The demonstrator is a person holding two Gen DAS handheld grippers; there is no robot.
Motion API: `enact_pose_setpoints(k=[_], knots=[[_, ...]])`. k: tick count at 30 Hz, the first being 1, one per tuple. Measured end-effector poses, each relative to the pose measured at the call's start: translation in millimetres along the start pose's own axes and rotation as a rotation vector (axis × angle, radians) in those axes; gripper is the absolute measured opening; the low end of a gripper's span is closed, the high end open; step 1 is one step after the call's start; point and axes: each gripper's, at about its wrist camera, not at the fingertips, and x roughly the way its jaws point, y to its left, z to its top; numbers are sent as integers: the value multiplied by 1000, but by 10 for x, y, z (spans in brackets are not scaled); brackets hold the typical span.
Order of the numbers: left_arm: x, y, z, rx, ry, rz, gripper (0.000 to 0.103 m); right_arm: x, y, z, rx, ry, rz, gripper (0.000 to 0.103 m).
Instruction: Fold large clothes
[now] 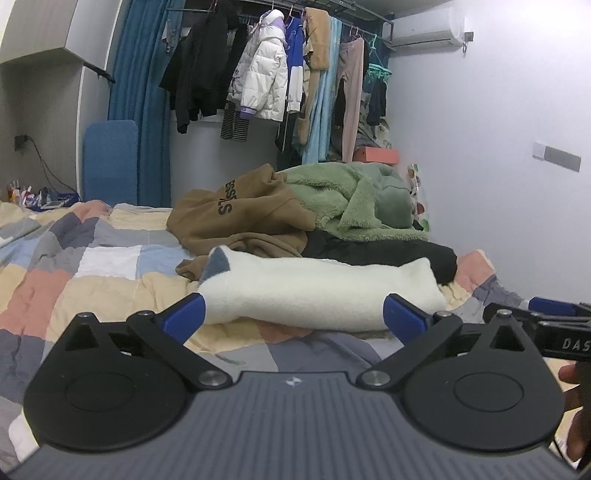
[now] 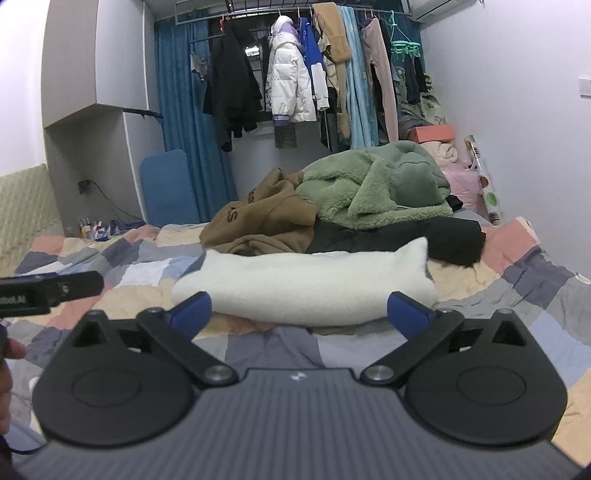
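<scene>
My 2 grippers point low across a patchwork quilt (image 1: 110,258). My left gripper (image 1: 293,315) has its jaws spread wide, holding nothing; my right gripper (image 2: 301,314) is likewise wide open and empty. A folded white garment (image 1: 314,291) lies on the quilt just ahead of both, clear of the blue fingertips (image 1: 184,314). Behind it, touching, is a heap: brown hoodie (image 1: 236,218), green fleece (image 1: 354,199), black garment (image 1: 388,254). Clothes hang on a rail (image 1: 295,14) beyond.

Left claw (image 1: 293,314) jaws spread wide, empty, right claw (image 2: 301,312) likewise, side by side
</scene>
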Motion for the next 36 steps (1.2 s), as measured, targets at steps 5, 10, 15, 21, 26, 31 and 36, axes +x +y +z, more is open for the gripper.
enact_pose_setpoints(k=[5,10,15,21,26,31,36], knots=[[-21,-20,16,6,-4,17,103,17,-2,-3,3,4,-3,103],[-56,-55,36,14,-3,32,103,9,19,-9,-2,-1,-9,103],[-74,-52,53,11,0,45,103,6,29,-6,-1,0,-9,103],[-83,-79,53,14,4,52,103,24,36,-15,-5,7,-8,103],[-80,-71,56,12,6,66,103,23,42,-15,-8,7,-7,103],[-85,-60,58,-5,14,49,103,36,28,-19,-4,20,-3,103],[-85,-80,53,6,22,38,103,36,25,-21,-5,18,-4,103]])
